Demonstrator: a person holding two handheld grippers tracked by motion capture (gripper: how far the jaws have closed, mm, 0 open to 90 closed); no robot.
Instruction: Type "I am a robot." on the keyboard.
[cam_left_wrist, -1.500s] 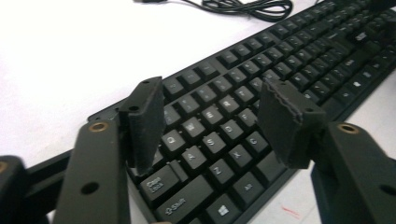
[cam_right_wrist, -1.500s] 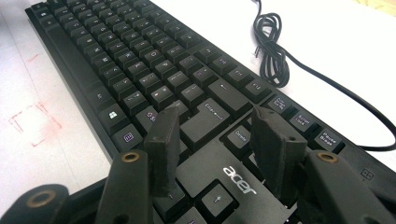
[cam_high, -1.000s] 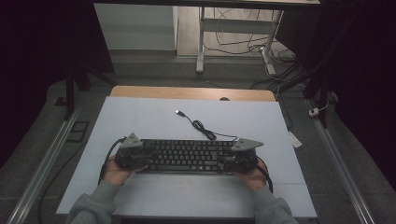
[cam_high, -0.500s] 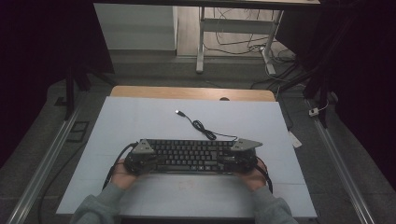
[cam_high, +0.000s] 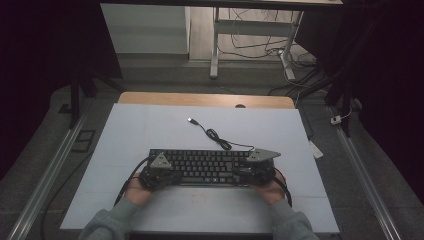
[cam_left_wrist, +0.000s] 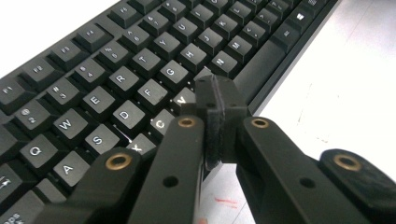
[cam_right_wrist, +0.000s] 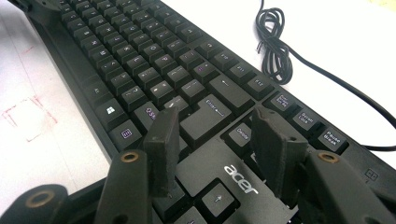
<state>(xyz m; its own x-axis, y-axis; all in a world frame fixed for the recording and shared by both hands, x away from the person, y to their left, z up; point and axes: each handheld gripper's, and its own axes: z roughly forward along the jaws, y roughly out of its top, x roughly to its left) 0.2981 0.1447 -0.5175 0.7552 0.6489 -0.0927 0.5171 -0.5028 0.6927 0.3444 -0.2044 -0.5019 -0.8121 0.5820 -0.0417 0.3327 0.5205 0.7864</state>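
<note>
Counted from the left in the high view: two grey sleeves, two hands, two grippers, one keyboard, one cable.

Saw the left hand (cam_high: 137, 192) wrapped around the left gripper (cam_high: 171, 176) at the keyboard's left end, near its front edge. Found that gripper's two black jaws pressed together in the left gripper view, with nothing pinched between them. Placed the closed left gripper tip (cam_left_wrist: 217, 100) just above the bottom letter row, over the V key (cam_left_wrist: 184, 99) and close to the space bar (cam_left_wrist: 261, 60). Could not tell whether the tip touched a key. Noted one small red mark (cam_left_wrist: 226, 201) on the white surface beside the jaws.

Found the single black keyboard (cam_high: 205, 166) lying flat and level across the near middle of the white table top (cam_high: 150, 125), long side toward the person. Traced its one black cable (cam_high: 215, 135) running from the back edge through one small coil (cam_right_wrist: 273, 42) to one USB plug (cam_high: 191, 120), which lay loose on the white surface well behind the keys.

Saw the right hand (cam_high: 270, 190) holding the right gripper (cam_high: 246, 172) at the keyboard's right end. Found its two jaws spread apart in the right gripper view, pinching nothing. Placed the right gripper (cam_right_wrist: 217, 116) over the Enter key (cam_right_wrist: 210, 112), one jaw toward the letter block and the other by the Delete key (cam_right_wrist: 241, 133). Read one "acer" logo (cam_right_wrist: 240, 179) on the bare panel between the jaws, and one faint red outline (cam_right_wrist: 30, 116) on the table in front of the keyboard
</note>
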